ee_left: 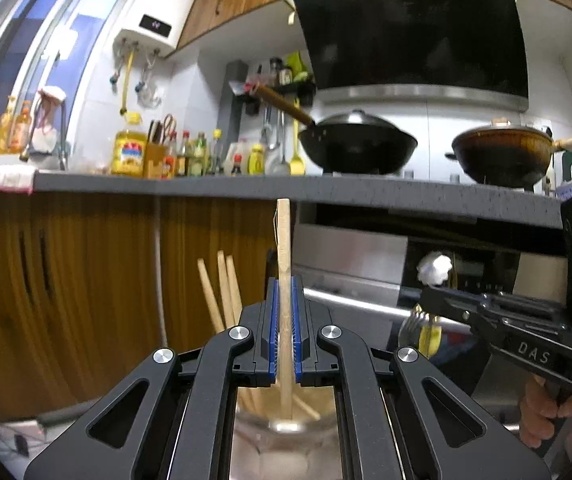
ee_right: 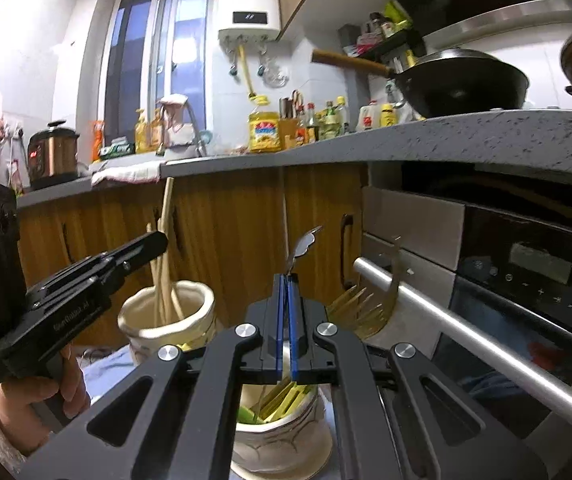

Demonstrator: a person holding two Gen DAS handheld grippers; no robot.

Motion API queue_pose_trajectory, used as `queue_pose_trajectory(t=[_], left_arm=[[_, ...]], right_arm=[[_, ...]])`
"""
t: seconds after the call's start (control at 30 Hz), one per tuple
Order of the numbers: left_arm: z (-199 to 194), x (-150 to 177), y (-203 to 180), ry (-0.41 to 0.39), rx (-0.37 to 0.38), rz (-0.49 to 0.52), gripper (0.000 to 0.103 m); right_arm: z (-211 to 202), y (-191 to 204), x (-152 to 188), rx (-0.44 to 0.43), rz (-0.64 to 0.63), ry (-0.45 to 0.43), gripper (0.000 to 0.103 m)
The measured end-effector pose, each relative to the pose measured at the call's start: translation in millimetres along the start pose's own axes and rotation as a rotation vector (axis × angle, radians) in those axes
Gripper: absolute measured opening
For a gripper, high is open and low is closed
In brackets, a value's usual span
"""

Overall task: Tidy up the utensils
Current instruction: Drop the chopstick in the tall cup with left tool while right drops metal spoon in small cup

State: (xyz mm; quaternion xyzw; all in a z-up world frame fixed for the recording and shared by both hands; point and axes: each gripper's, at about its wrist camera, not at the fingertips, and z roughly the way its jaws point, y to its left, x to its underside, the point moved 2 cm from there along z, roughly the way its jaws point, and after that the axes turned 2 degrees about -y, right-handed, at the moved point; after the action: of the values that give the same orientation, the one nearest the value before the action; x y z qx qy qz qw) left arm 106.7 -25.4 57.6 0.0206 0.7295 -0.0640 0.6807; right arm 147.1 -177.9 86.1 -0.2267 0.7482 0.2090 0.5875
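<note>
Two tongs clamped | left tongs (ee_left: 285,320): chopstick (ee_left: 284,240) | right tongs (ee_right: 288,320): metal utensil (ee_right: 304,246) | grey countertop (ee_left: 246,186)

"DAS" on right gripper (ee_left: 426,300)

Hidden or unclear:
- Cream holder (ee_left: 282,432): rim and body masked by left gripper (ee_left: 285,308).
- Chopstick (ee_left: 284,280): lower end blurred.
- Metal utensil (ee_right: 301,246): business end hidden behind right gripper (ee_right: 288,308).
- Bottle labels (ee_left: 190,156): too small to read.
</note>
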Motion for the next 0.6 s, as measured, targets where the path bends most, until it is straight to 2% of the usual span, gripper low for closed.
queue_pose_trajectory(t=[0.2,0.47,0.53,0.6], left_arm=[[-1,8,3,0.036,0.003,-0.016,0.007],[1,13,4,0.053,0.000,-0.023,0.010],[1,13,5,0.052,0.002,-0.024,0.012],[1,13,5,0.057,0.003,-0.026,0.016]], right_arm=[[5,5,9,-0.007,-0.022,0.043,0.002],[6,5,11,-0.018,-0.011,0.052,0.002],[7,3,9,-0.015,-0.008,0.048,0.009],[5,3,8,-0.016,0.003,0.036,0.027]])
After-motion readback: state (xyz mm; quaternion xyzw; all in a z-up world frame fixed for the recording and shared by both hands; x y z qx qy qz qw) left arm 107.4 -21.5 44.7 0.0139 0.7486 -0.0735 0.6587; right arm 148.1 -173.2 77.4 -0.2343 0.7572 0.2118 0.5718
